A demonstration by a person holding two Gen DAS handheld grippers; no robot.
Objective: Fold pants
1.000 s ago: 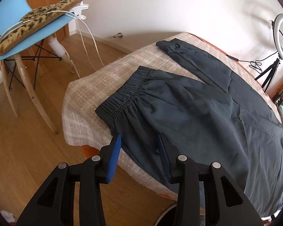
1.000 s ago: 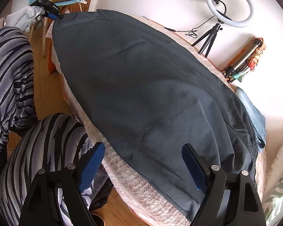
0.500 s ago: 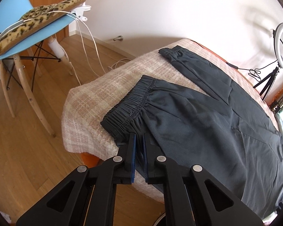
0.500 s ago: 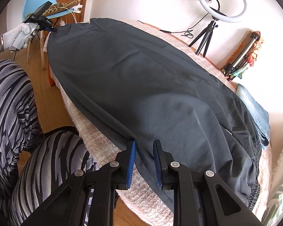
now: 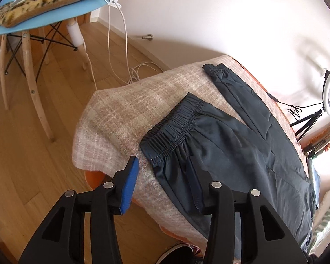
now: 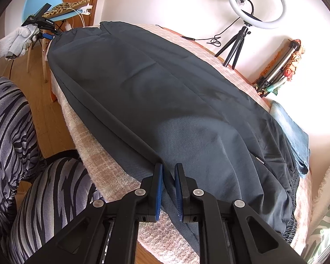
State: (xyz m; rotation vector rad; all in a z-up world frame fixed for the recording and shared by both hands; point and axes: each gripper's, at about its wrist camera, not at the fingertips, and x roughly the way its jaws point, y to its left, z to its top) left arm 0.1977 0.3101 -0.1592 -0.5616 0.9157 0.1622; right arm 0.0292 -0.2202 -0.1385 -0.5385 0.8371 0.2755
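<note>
Dark pants [image 5: 231, 145] lie spread on a beige plaid blanket [image 5: 121, 110], both elastic cuffs [image 5: 173, 127] towards the left end. My left gripper [image 5: 161, 165] hovers at the near cuff's corner, jaws opening. The fabric edge lies loose between its fingers and neither pad presses on it. In the right wrist view a gloved hand [image 6: 17, 41] holds that gripper [image 6: 47, 35] at the far cuff end. My right gripper [image 6: 168, 166] is closing on a raised fold of the pants' [image 6: 165, 92] near edge, which is pinched between its blue pads [image 6: 158, 189].
A blue chair with a leopard cushion [image 5: 44, 6] and hanging white cables stands left of the table. A ring light on a tripod [image 6: 256, 4], a folded tripod [image 6: 277, 70] and folded denim [image 6: 290, 129] sit at the back right. The person's striped legs [image 6: 22, 154] stand by the near edge.
The left gripper shut on the cuff corner, drew back, then opened and let it go. The right gripper closed from wide open onto the pants' near edge and lifted it slightly.
</note>
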